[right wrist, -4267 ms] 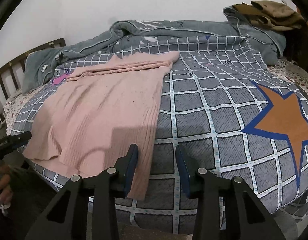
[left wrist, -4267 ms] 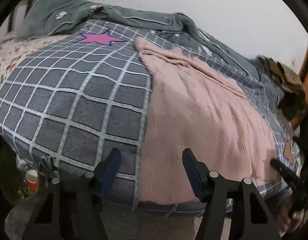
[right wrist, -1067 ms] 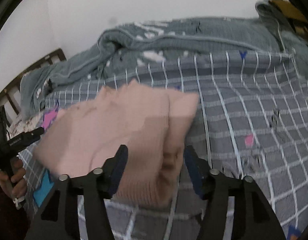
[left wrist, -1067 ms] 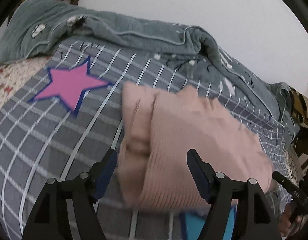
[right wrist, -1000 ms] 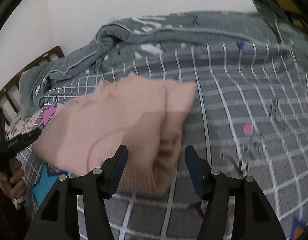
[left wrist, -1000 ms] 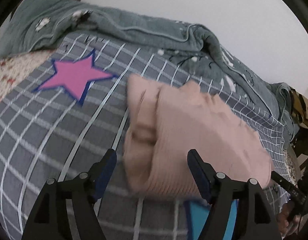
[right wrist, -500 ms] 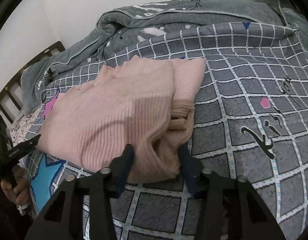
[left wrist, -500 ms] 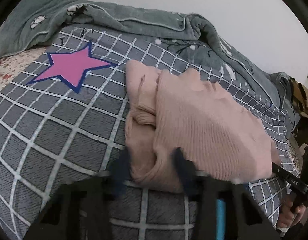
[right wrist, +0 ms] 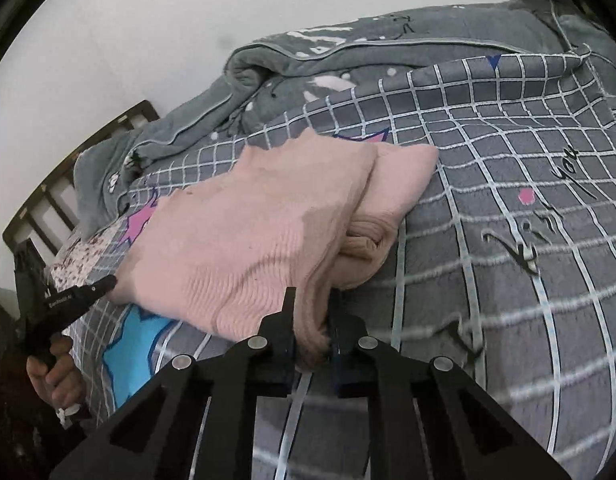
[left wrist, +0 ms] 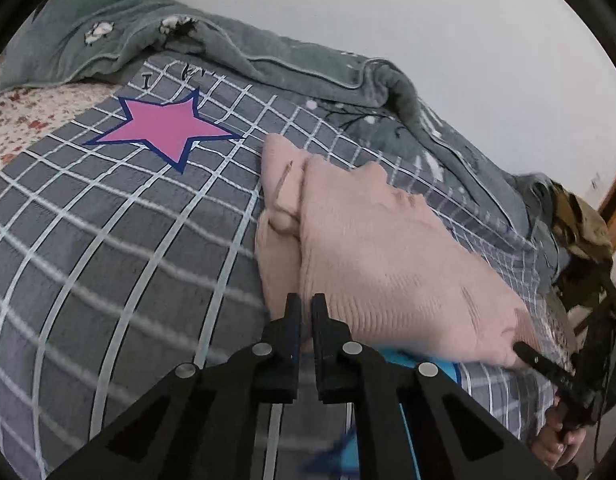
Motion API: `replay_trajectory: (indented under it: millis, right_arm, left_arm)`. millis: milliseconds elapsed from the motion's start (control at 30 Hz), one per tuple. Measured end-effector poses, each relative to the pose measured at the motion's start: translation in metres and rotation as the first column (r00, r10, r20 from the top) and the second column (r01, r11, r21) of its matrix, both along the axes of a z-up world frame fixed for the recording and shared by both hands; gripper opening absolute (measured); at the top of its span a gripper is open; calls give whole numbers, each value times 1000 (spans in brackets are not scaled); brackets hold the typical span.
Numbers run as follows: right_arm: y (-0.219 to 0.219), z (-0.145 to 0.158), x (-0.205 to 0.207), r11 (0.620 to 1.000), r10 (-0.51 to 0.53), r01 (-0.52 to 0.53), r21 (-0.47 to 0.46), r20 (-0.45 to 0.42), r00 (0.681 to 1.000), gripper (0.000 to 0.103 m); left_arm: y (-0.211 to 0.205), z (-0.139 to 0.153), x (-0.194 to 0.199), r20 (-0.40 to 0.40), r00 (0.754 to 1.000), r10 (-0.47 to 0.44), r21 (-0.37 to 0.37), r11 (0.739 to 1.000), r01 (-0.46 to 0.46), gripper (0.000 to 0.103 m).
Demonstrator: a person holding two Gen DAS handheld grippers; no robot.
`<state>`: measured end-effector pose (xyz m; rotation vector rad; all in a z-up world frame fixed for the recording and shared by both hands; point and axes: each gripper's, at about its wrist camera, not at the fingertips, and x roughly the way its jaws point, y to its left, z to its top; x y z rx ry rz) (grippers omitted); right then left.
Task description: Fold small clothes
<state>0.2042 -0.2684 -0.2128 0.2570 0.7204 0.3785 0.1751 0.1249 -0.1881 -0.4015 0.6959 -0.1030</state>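
Left wrist view: the left gripper (left wrist: 304, 312) is clamped on the near corner of the pink sweater (left wrist: 379, 256), which lies folded on the checked bedspread (left wrist: 108, 240); the pink star (left wrist: 164, 128) sits at 10 o'clock, the grey blanket (left wrist: 268, 64) at 12. Right wrist view: the right gripper (right wrist: 312, 320) pinches the sweater's near right corner, a thick wad of knit between its jaws. Risk, as judged: uneven pulls would skew the layers, and the loose inner roll at 1 o'clock could spill out. Open bedspread lies from 1 to 4 o'clock; the bed edge seems close at 8 o'clock.
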Motion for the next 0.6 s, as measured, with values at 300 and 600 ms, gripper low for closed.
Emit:
replay_trajectory:
  millis: [300, 600]
  right_arm:
    - [0, -4, -20, 999, -18, 18, 34, 5, 1000, 16]
    - [1, -15, -21, 1000, 10, -10, 26, -3, 1000, 42]
  left_arm:
    - [14, -3, -14, 21, 999, 28, -11, 1000, -28, 16]
    - [2, -11, 9, -16, 999, -52, -39, 998, 51, 63]
